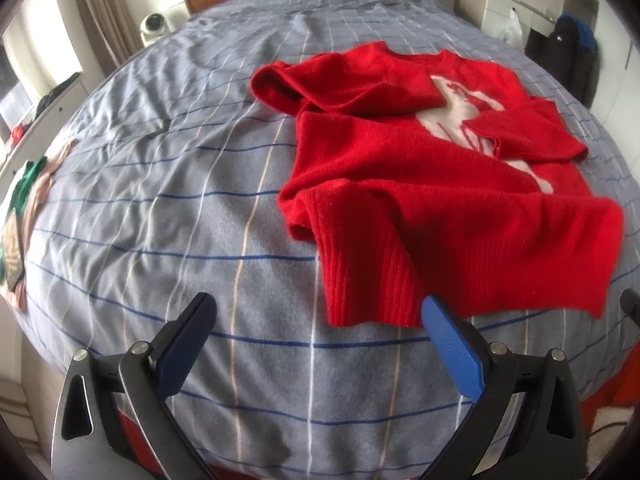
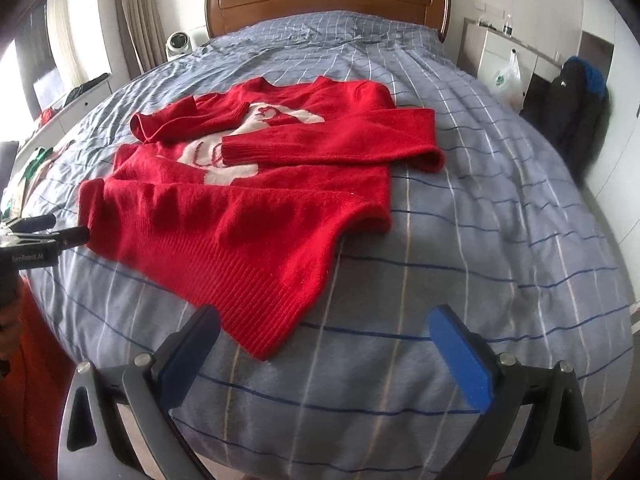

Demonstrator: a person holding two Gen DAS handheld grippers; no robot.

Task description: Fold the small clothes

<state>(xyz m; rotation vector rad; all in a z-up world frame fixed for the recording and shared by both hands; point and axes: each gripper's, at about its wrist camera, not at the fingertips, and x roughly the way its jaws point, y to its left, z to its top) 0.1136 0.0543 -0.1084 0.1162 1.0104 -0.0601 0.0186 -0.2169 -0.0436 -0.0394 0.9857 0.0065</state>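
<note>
A red knitted sweater with a white figure on its chest lies on the bed, both sleeves folded in over the front, ribbed hem nearest me. It also shows in the right wrist view. My left gripper is open and empty, just in front of the hem's left corner; its right finger overlaps the hem edge in view. My right gripper is open and empty, just in front of the hem's right corner. The left gripper also shows at the left edge of the right wrist view.
The bed has a blue-grey checked duvet and a wooden headboard. Other clothes lie at the bed's left edge. A white fan, a dresser with a plastic bag and a dark jacket stand around the bed.
</note>
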